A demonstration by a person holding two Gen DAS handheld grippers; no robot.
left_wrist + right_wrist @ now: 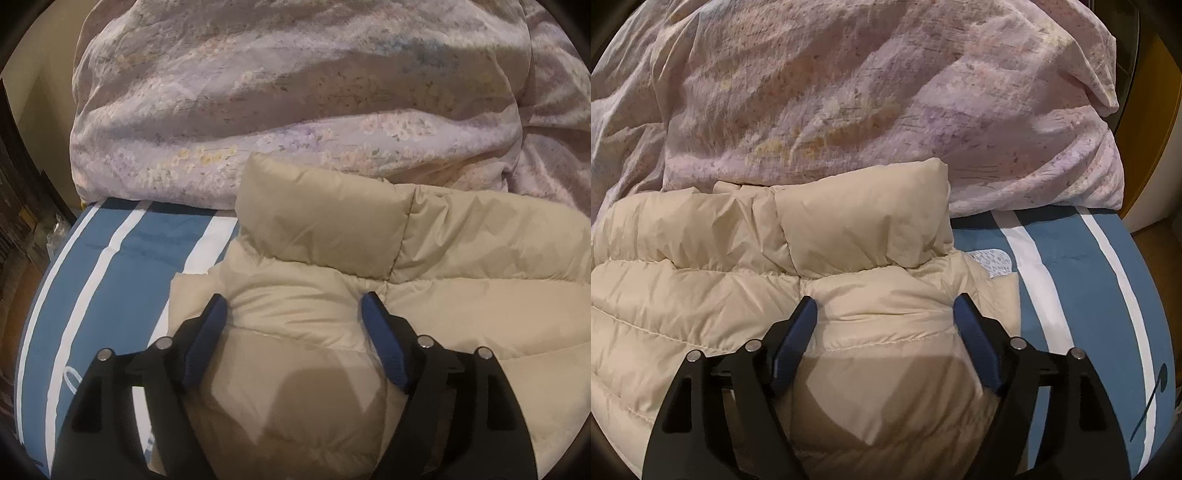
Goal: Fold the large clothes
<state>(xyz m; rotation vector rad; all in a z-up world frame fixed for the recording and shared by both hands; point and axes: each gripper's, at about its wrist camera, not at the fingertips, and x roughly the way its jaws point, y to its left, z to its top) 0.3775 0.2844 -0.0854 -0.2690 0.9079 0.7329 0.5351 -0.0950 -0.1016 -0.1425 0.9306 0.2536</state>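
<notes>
Nearest the lenses: left gripper (294, 308) and right gripper (885, 308), jaws spread wide astride the beige puffer jacket (424, 266), one per shoulder, probably for an even fold. Beyond, jacket flat on striped blue sheet (110, 266), collar (864, 221) against the heaped floral duvet (295, 92).

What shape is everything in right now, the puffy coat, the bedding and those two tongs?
Beige puffer jacket: lying on the bed, collar puffed up.
Floral quilt: bunched in a heap behind the jacket.
Blue striped sheet: spread flat.
Left tongs: open, astride jacket padding.
Right tongs: open, astride jacket padding.
</notes>
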